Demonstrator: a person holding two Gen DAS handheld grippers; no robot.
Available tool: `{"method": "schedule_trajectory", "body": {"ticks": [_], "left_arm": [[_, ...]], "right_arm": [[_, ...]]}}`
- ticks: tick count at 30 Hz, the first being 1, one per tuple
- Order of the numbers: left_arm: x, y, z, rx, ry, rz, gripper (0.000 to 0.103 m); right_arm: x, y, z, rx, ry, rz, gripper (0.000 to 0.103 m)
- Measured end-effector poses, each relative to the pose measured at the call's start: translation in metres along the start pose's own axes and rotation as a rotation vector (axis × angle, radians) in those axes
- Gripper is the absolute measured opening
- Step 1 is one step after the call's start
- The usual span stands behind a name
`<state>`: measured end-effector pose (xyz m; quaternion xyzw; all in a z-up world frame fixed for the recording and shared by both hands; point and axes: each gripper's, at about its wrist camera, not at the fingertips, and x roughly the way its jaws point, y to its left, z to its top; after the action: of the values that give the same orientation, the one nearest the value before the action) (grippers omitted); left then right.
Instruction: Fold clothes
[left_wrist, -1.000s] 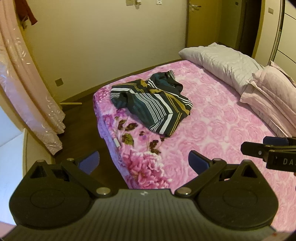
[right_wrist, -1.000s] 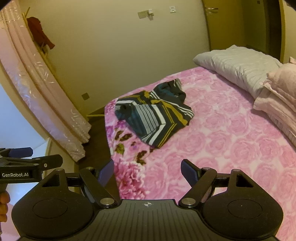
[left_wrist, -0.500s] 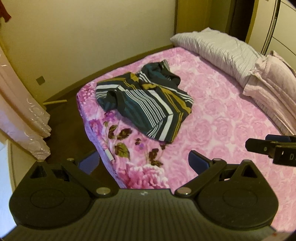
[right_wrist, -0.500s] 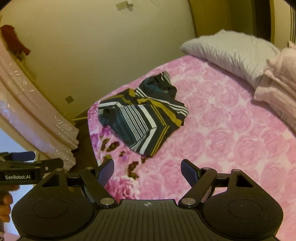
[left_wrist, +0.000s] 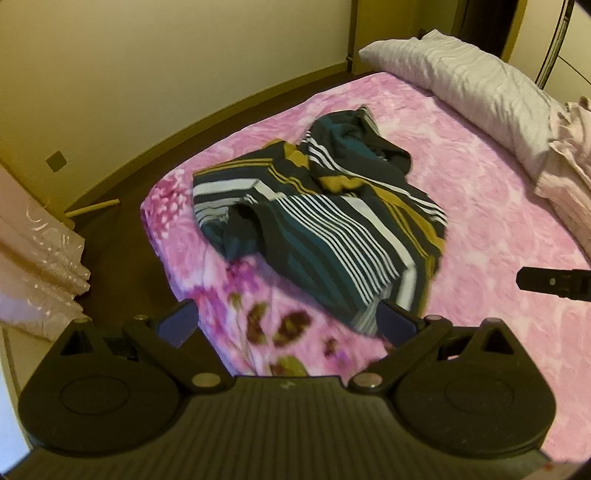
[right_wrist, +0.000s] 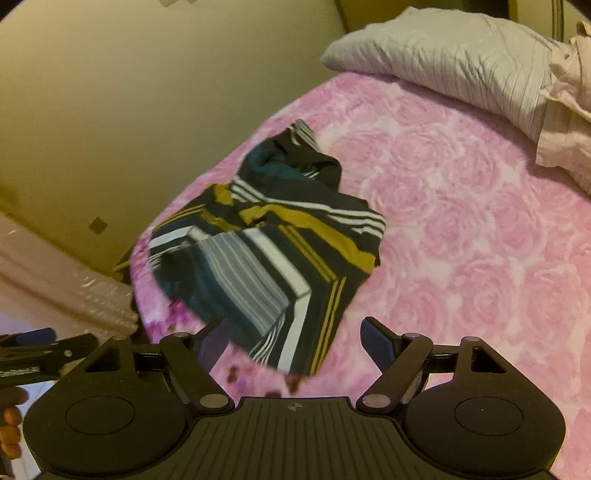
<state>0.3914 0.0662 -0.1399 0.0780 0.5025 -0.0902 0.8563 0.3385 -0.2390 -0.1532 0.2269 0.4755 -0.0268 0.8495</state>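
Pink bedspread (left_wrist: 480, 206) carries the crumpled striped shirt (left_wrist: 325, 221) near its corner. Left gripper (left_wrist: 286, 321) and right gripper (right_wrist: 291, 339) hover spread, empty. Grip the apparent hem corners; spread flat first.

Your left gripper (left_wrist: 286, 321) has its jaws spread wide with nothing between them. Your right gripper (right_wrist: 295, 338) is spread wide too. Your left-hand fingers (right_wrist: 11, 417) show at eight o'clock.
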Motion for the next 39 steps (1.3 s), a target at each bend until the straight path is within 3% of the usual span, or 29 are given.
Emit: {"method": "schedule_trajectory", "body": {"ticks": [12,18,22,24,25,26,28,33,39], "left_arm": [[0.125,0.028,0.073,0.035,0.065,-0.014,0.101],[0.179,0.028,0.094,0.049,0.107,-0.017,0.101],[0.205,0.03,0.101,0.05,0.131,-0.016,0.101],[0.212,0.03,0.104,0.053,0.142,-0.018,0.1],[0.214,0.03,0.104,0.063,0.145,-0.022,0.1],[0.215,0.03,0.104,0.072,0.148,-0.024,0.1],[0.217,0.03,0.106,0.079,0.152,-0.025,0.1],[0.201,0.028,0.113,0.087,0.127,-0.046,0.098],[0.145,0.025,0.124,0.103,0.022,-0.089,0.097]], "right_arm": [[0.121,-0.033,0.042,0.156,0.024,-0.09,0.076],[0.178,-0.064,0.035,0.313,0.08,-0.099,0.076],[0.208,-0.081,0.015,0.478,0.133,-0.039,0.076],[0.211,-0.082,0.009,0.553,0.098,0.053,0.054],[0.209,-0.079,0.01,0.543,0.084,0.069,0.032],[0.206,-0.073,0.015,0.506,0.066,0.065,0.016],[0.193,-0.06,0.025,0.425,0.022,0.058,0.009],[0.116,-0.03,0.055,0.289,-0.198,0.144,0.006],[-0.011,0.009,0.068,0.156,-0.493,0.215,0.005]]}}
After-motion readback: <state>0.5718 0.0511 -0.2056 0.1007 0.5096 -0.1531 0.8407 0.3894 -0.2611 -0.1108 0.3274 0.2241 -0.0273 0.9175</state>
